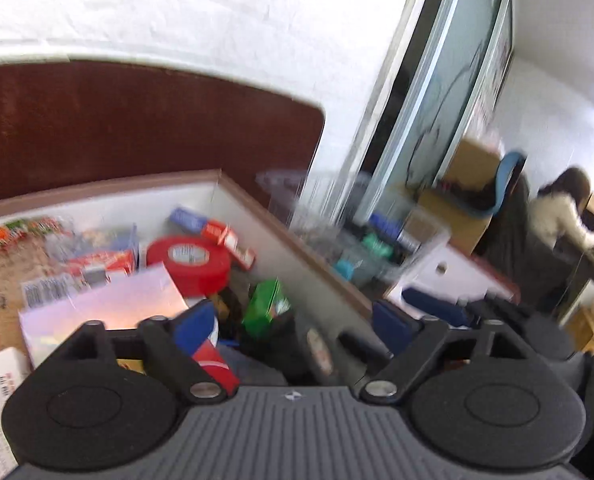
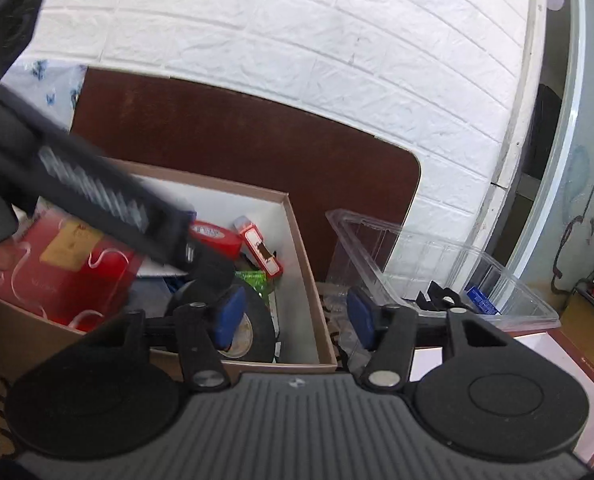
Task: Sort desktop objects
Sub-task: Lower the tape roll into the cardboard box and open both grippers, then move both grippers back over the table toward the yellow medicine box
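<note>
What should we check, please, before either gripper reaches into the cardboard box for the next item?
1. Left gripper open, nothing between its pads: ok.
2. Right gripper open and empty: ok.
3. Red tape roll in the cardboard box unobstructed from above: ok.
4. Clear plastic bin beside the box has free room for more items: ok.
5. Left gripper's body crosses the right wrist view above the box, so the two may collide: not ok.
6. Left wrist view sharp enough to pick a grasp point: not ok, blurred.
</note>
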Action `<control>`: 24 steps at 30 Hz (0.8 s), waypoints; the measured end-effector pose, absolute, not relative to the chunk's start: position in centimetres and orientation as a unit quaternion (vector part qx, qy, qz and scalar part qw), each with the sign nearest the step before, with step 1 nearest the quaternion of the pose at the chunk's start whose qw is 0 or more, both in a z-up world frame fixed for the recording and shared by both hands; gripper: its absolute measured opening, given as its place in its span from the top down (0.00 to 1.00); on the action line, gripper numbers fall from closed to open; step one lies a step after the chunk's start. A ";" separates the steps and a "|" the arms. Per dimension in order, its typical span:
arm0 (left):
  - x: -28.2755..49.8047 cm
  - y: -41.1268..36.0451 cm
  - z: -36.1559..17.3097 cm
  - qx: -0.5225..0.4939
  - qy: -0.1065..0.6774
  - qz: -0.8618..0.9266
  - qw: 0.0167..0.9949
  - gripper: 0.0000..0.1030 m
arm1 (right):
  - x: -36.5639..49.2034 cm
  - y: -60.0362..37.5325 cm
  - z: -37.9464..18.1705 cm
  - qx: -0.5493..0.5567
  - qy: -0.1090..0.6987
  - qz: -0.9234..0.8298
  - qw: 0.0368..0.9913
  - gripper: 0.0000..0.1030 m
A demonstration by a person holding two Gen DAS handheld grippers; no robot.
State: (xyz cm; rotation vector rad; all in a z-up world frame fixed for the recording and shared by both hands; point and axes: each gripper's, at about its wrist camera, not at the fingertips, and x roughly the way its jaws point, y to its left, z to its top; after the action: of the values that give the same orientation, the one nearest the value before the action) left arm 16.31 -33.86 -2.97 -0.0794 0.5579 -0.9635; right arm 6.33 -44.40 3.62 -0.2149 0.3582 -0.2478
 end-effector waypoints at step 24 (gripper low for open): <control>2.0 -18.7 -5.1 -0.062 0.258 -0.376 0.888 0.06 | -3.5 -34.1 1.5 -0.024 0.217 0.006 0.976 0.14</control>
State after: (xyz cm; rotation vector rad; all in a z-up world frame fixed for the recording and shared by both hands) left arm 1.99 -18.68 -5.06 -0.1298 0.5369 -0.7821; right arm -3.48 -34.13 1.54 -0.0476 0.4380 0.0127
